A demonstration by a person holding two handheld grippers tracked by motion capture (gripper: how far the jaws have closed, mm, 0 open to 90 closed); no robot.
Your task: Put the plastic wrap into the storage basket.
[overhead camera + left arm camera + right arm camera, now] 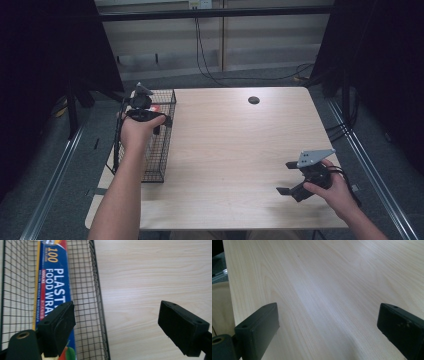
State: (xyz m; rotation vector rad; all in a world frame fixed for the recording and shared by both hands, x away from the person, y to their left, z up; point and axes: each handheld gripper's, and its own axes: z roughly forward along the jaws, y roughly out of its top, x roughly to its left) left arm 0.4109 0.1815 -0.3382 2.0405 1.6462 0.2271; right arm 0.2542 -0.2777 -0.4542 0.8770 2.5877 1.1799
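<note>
Your left tool (117, 327) hangs wide open and empty above the wire basket (98, 302), where the plastic wrap box (53, 287) lies flat. It's light, stiff cardboard, slick-faced; pinch its narrow sides mid-length. Your right tool (328, 330) gapes empty over the surface (235, 145).

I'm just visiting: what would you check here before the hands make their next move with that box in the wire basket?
1. Plastic food wrap box lies flat inside the wire basket: ok.
2. Left gripper jaws apart, nothing between them: ok.
3. Left gripper clear of the basket rim: cannot tell.
4. Right gripper open and empty above the table: ok.
5. Basket fully on the table: not ok, it overhangs the left edge in the high view.
</note>
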